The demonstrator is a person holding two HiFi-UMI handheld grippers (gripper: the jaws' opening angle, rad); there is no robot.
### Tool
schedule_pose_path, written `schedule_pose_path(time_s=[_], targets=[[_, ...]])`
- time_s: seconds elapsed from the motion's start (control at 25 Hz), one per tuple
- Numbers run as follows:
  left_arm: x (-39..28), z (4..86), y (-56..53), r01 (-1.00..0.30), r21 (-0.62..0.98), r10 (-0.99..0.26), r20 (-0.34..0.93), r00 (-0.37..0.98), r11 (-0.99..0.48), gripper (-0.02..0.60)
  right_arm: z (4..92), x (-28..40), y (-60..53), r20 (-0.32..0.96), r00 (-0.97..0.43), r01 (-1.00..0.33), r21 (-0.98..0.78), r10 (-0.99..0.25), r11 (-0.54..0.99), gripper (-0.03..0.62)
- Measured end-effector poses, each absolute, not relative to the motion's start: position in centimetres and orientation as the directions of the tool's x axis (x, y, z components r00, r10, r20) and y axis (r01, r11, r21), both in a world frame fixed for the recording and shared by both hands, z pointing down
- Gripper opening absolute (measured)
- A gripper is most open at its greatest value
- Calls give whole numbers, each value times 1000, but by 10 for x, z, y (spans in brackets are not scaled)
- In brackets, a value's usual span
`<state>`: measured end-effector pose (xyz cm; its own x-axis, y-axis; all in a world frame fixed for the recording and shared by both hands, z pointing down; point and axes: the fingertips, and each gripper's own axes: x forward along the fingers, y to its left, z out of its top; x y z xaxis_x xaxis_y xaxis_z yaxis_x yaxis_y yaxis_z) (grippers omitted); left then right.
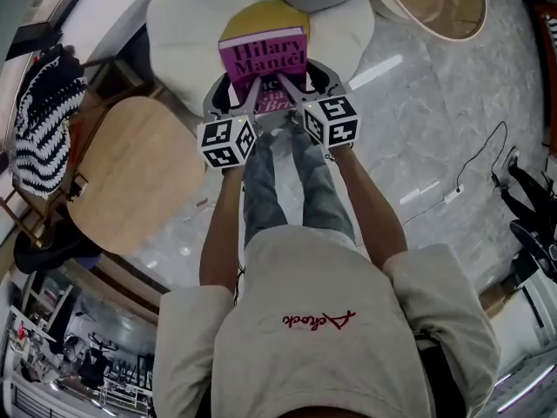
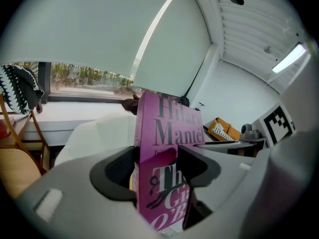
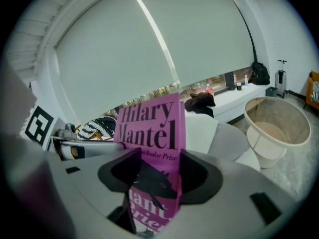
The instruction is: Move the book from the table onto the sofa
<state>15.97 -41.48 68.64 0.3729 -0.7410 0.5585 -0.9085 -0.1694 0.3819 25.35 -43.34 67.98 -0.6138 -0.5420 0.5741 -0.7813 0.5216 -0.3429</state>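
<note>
Both grippers clamp the pink book (image 1: 263, 57) upright between them: the left gripper (image 1: 233, 97) bites its 7 o'clock corner and the right gripper (image 1: 298, 90) its 5 o'clock corner, each with its jaws pressed on the covers. The book is at 12 o'clock from the person, over the white sofa (image 1: 174, 24), just below a yellow cushion (image 1: 261, 13). The wooden bench (image 1: 130, 172) lies at 8 o'clock from the book, apart from it.

Lounge or living-room setting. White sofa (image 1: 174, 24), far; round wooden table (image 1: 130, 172), left; pale marble floor (image 1: 435, 120); roller-blind window (image 3: 124, 59); striped throw (image 1: 43, 120), far left.
</note>
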Motion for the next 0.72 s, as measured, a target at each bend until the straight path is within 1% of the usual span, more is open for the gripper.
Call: schedule_pose_path(time_s=[0.72], targets=[[166, 784, -404, -917, 370, -685, 630, 366, -150, 268, 777, 260, -422, 622, -598, -796, -385, -506, 467, 244]])
